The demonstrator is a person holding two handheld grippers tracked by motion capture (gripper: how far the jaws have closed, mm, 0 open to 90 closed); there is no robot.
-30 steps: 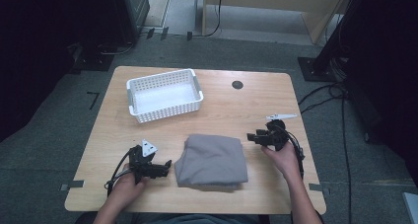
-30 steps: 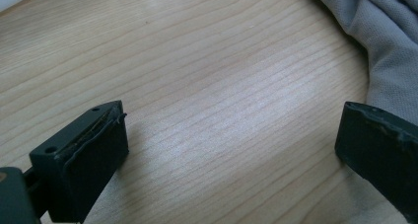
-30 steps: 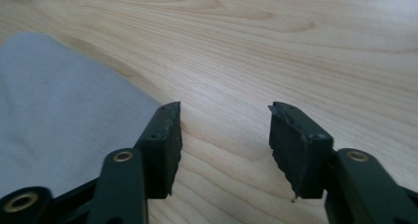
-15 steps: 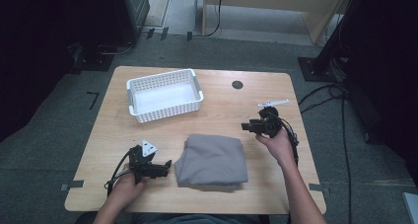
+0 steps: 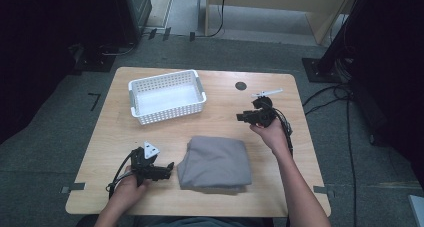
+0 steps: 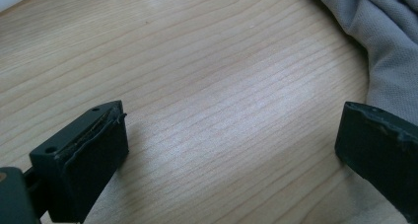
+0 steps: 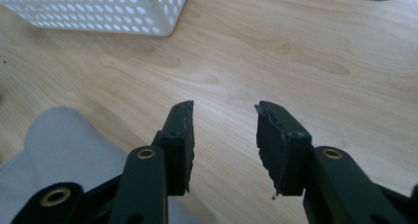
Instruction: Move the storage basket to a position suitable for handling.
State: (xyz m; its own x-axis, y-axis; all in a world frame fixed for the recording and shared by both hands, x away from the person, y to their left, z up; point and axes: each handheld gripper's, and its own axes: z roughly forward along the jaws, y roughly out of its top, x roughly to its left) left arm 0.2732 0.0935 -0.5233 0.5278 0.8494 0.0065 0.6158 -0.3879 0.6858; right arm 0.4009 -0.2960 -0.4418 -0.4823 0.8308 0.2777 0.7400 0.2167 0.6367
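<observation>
Wooden desk on grey carpet, white basket toward far left. Folded grey cloth lies at near centre, between both tongs. Left tongs spread wide, empty, just beside cloth's left edge. Right tongs have just been closing, nothing between jaws, gap remains. Cloth likely soft, light, limp; best pinched at folded edge through all layers.

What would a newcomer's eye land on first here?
Probably the folded grey cloth near the front edge of the pale wooden table, between the two hand-held grippers. Next, the empty white perforated plastic basket at the back left, with nothing in it.
</observation>
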